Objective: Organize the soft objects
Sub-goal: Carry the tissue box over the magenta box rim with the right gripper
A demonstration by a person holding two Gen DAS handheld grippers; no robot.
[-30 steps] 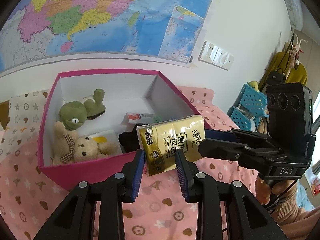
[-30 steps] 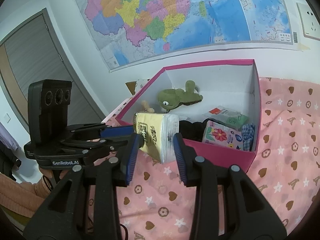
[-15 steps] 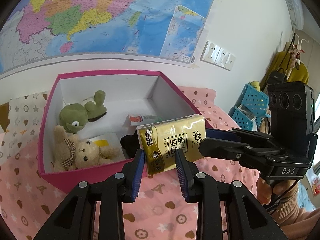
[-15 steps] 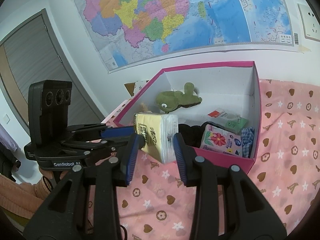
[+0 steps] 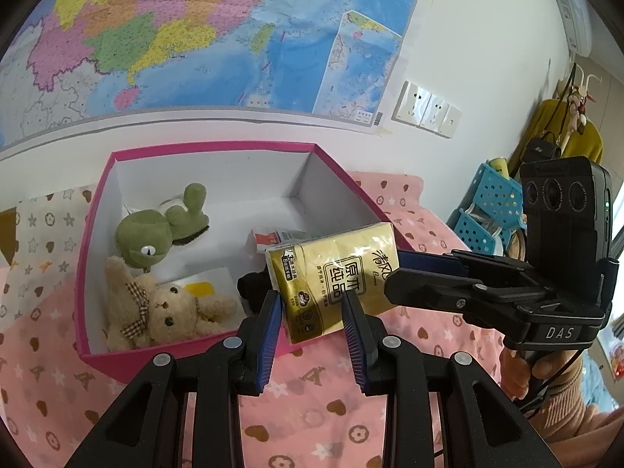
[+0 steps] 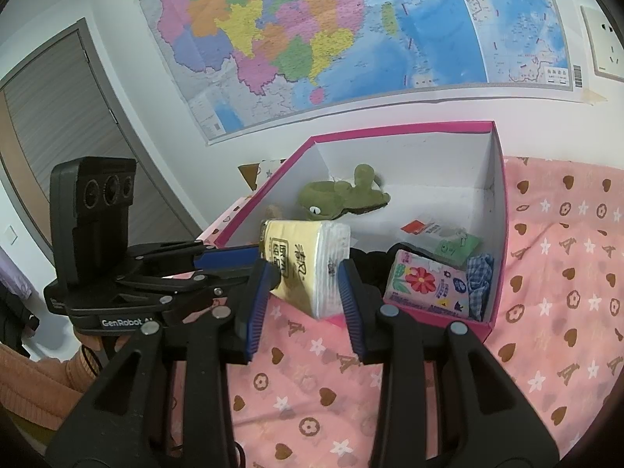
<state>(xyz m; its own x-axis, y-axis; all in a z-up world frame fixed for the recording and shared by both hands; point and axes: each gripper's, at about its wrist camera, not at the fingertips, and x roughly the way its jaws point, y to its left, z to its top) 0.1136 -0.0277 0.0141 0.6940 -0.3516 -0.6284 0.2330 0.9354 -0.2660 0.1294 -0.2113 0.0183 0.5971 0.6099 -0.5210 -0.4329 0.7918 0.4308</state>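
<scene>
At the centre of both views, the yellow tissue pack (image 5: 335, 277) hangs above the pink box's (image 5: 93, 241) near rim. Left hand-held gripper (image 5: 312, 312) and right hand-held gripper (image 6: 304, 284) each clamp one end of it.

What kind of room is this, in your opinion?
Probably a bedroom at home: a pink patterned sheet like bedding, a large wall map, and a yellow garment with a bag hanging nearby.

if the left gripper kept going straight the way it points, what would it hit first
It already grips the yellow tissue pack, as does the right gripper. Pushed on, the left gripper would probably carry the pack over the pink box rim onto the black item inside; depth is unclear.
</scene>
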